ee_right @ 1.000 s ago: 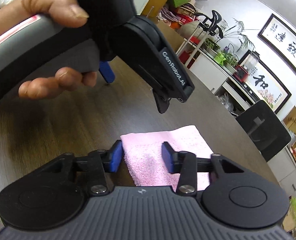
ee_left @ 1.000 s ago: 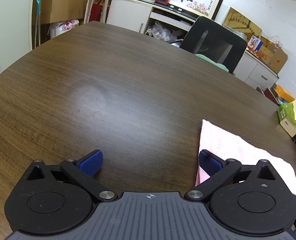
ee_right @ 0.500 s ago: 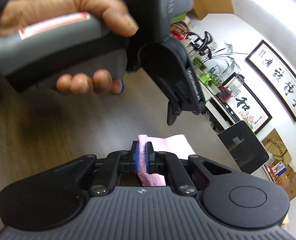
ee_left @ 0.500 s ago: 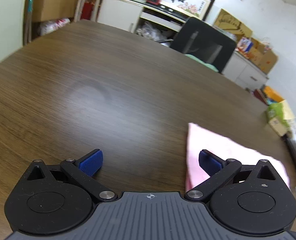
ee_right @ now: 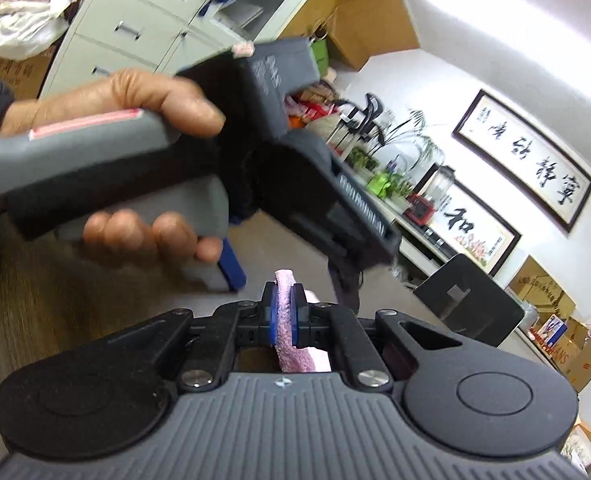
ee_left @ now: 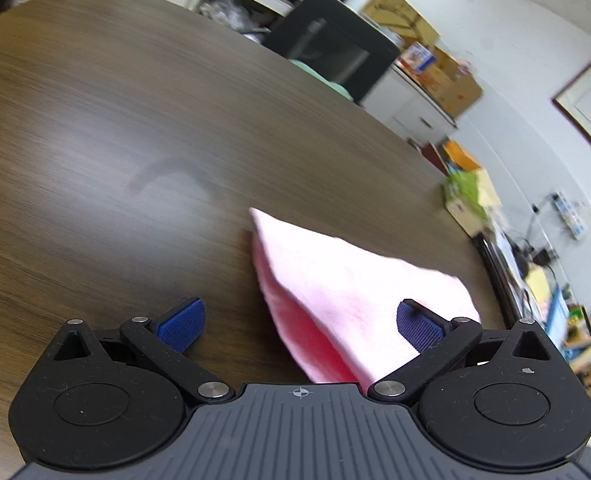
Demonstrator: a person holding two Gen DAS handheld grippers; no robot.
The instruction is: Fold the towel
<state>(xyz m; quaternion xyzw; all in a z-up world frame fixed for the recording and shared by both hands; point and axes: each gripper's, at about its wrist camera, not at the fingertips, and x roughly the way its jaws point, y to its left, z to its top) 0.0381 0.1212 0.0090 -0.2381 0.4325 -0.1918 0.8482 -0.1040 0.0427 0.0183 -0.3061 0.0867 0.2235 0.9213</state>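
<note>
- The right gripper (ee_right: 283, 316) has just clamped its blue pads onto the soft pink terry towel (ee_left: 355, 296), raising one edge off the dark wooden table (ee_left: 115, 140).
- The left gripper (ee_left: 299, 326) gapes wide, empty; the fold can begin.

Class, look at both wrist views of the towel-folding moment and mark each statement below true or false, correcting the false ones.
1. The right gripper is clamped on the pink terry towel. True.
2. The left gripper is shut on the towel. False: its jaws stand wide open, gripping nothing.
3. The towel lies on a dark brown wooden table. True.
4. A white plastic chair stands beyond the table. False: the chair is black.
</note>
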